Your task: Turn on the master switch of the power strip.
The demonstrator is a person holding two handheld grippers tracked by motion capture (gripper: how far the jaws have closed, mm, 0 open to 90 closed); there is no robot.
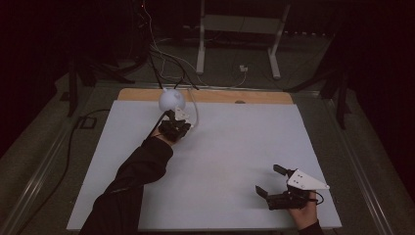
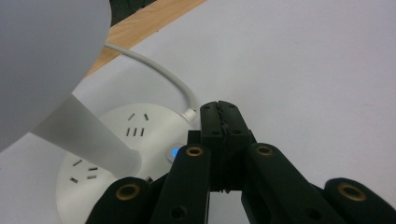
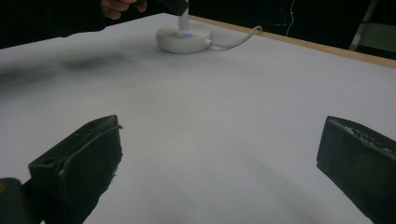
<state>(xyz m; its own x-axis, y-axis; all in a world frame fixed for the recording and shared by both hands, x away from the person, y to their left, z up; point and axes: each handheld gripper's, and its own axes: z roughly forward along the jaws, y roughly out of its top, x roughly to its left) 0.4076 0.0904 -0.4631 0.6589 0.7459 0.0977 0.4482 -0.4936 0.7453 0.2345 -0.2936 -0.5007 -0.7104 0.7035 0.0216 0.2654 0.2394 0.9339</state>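
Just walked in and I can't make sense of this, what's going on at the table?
A person works at a white table with a gripper in each hand. The left gripper, jaws shut with nothing visible between them, is over a round white power strip near the far edge, by its blue light. A white lamp rises from the strip, and a white cord runs from it toward the edge. The right gripper is near the front right corner, jaws open and empty.

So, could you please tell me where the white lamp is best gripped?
Grip the lamp by its slim neck, coming in level from the side: the round shade above is too wide, and the neck stands up from the round socket base.
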